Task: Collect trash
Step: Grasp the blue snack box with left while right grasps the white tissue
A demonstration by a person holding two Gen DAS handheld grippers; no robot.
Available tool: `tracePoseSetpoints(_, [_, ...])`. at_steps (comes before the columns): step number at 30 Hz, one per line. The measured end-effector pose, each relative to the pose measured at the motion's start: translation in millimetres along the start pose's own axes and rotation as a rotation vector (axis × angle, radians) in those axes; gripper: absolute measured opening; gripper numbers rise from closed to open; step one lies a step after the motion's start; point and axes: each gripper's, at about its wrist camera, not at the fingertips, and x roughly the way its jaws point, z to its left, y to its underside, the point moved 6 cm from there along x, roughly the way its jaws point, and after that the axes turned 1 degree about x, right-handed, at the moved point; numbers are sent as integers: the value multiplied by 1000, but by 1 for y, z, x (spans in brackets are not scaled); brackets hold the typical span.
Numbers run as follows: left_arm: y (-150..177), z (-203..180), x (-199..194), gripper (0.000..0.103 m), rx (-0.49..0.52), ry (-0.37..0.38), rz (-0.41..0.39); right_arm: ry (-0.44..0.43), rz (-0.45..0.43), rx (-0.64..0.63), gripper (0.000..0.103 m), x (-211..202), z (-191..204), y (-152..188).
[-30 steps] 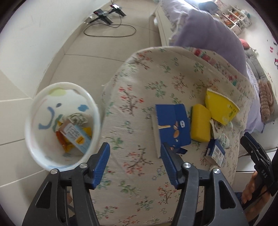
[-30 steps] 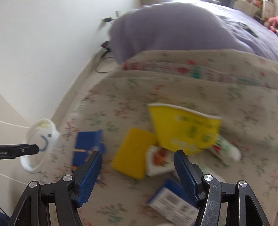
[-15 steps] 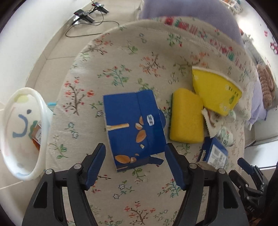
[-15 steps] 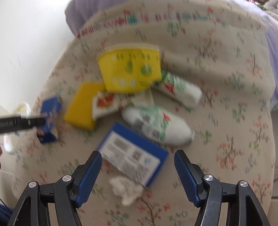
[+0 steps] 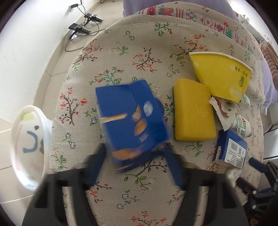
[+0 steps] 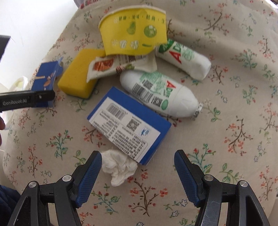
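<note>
Between the left claw's [image 5: 133, 166] jaws lies a snack box [image 5: 130, 118]; a sponge [image 5: 192, 109] sits right of it, a bin [image 5: 27, 139] left — off the tabletop [image 5: 111, 57]. Before the right claw [image 6: 137, 175] — a tissue [image 6: 118, 166], then a carton [image 6: 128, 125].

Floral beige cloth [image 6: 225, 104], blue almond-print box [image 5: 132, 120], yellow sponge [image 5: 192, 111]

A floral cloth [image 5: 142, 57], beige with small red and green sprigs, covers a rounded cushioned surface that fills most of both views. Along its far edge runs a woven patterned band [image 5: 175, 13], and beyond that lies lilac bedding [image 5: 173, 3]. To the left a white wall [image 5: 26, 52] meets a pale tiled floor [image 5: 57, 57]. On the floor near the wall sit black stands [image 5: 83, 26] with a looping cable [image 5: 78, 47]. Soft daylight fills the room
</note>
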Motion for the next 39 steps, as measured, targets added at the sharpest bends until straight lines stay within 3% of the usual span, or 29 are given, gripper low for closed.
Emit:
tracePoseSetpoints(3, [4, 4, 2, 29, -13, 27, 20, -35, 43, -15, 73, 9, 14, 7])
tracePoseSetpoints(4, [4, 6, 1, 18, -9, 20, 17, -42, 54, -21, 72, 12, 17, 9])
tracePoseSetpoints(8, [4, 12, 1, 10, -42, 74, 25, -25, 58, 2, 70, 16, 16, 10])
tracePoseSetpoints(10, [4, 16, -2, 8, -68, 107, 28, -24, 62, 22, 56, 18, 14, 10])
tracePoseSetpoints(12, [4, 22, -6, 7, -89, 130, 23, -56, 63, 34, 30, 22, 14, 6])
tracePoseSetpoints(14, [1, 26, -10, 7, -112, 139, 9, -64, 45, 27, 18, 17, 16, 4])
tracePoseSetpoints(20, [-4, 47, -13, 13, -209, 196, 27, -119, -11, 11, 15, -1, 25, -1])
tracePoseSetpoints(24, [-8, 52, -9, 50, -265, 219, 12, -159, -43, -2, 15, -11, 32, -4])
tracePoseSetpoints(25, [-8, 52, -10, 55, -278, 219, -3, -172, -51, -6, 15, -13, 35, -5])
tracePoseSetpoints(31, [-22, 46, -12, 55, -332, 287, -55, -229, -108, -36, 14, -30, 46, -11])
tracePoseSetpoints(36, [-25, 44, -4, 54, -401, 332, -49, -258, -130, -54, 15, -38, 51, -12])
tracePoseSetpoints(38, [-24, 45, -1, 46, -424, 346, -52, -263, -134, -58, 15, -38, 53, -13])
tracePoseSetpoints(39, [-24, 46, 1, 34, -431, 356, -53, -262, -135, -58, 14, -38, 53, -13])
